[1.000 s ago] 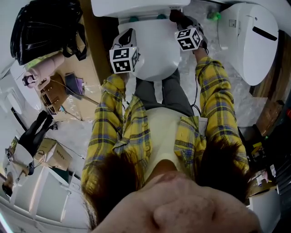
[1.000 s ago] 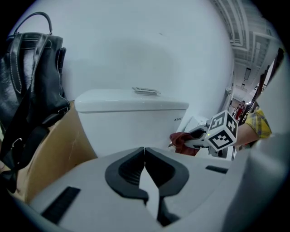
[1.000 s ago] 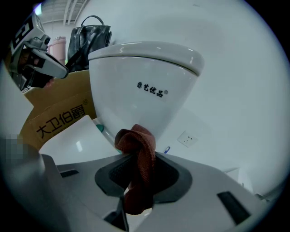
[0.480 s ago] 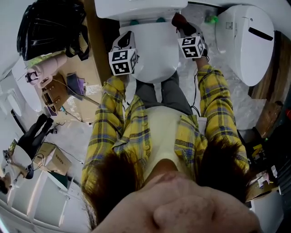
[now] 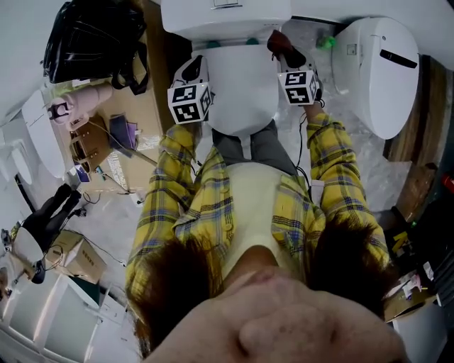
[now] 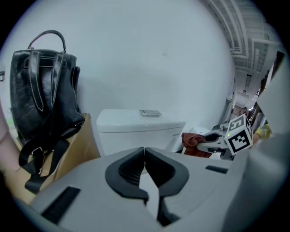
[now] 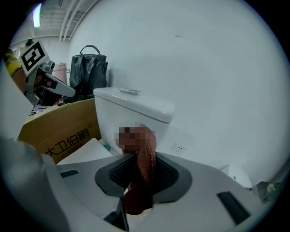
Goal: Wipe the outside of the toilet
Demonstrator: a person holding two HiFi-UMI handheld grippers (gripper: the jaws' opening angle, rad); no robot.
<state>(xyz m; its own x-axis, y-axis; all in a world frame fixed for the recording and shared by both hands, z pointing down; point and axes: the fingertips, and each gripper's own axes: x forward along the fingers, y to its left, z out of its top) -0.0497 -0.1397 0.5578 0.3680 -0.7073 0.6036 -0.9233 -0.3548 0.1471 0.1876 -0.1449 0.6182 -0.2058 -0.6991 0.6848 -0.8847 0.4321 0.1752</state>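
Note:
The white toilet stands ahead with its lid (image 5: 245, 78) down and its tank (image 5: 227, 14) behind. In the left gripper view the tank (image 6: 140, 129) fills the middle. My right gripper (image 5: 278, 39) is at the lid's back right corner, shut on a reddish-brown cloth (image 5: 282, 46). In the right gripper view the cloth (image 7: 145, 167) hangs bunched between the jaws of that gripper (image 7: 142, 158), in front of the tank (image 7: 133, 108). My left gripper (image 5: 197, 60) hovers at the lid's left side; its jaws (image 6: 144, 154) are shut and hold nothing.
A black backpack (image 5: 96, 42) rests on a cardboard box (image 7: 59, 129) left of the toilet. Another white toilet (image 5: 386, 71) stands to the right. Bags and loose items (image 5: 92, 142) lie on the floor at left. A wall socket (image 7: 180, 148) sits low behind the tank.
The head view has shifted so that more of the tank shows. Both grippers stay beside the lid, and the right one still holds the cloth.

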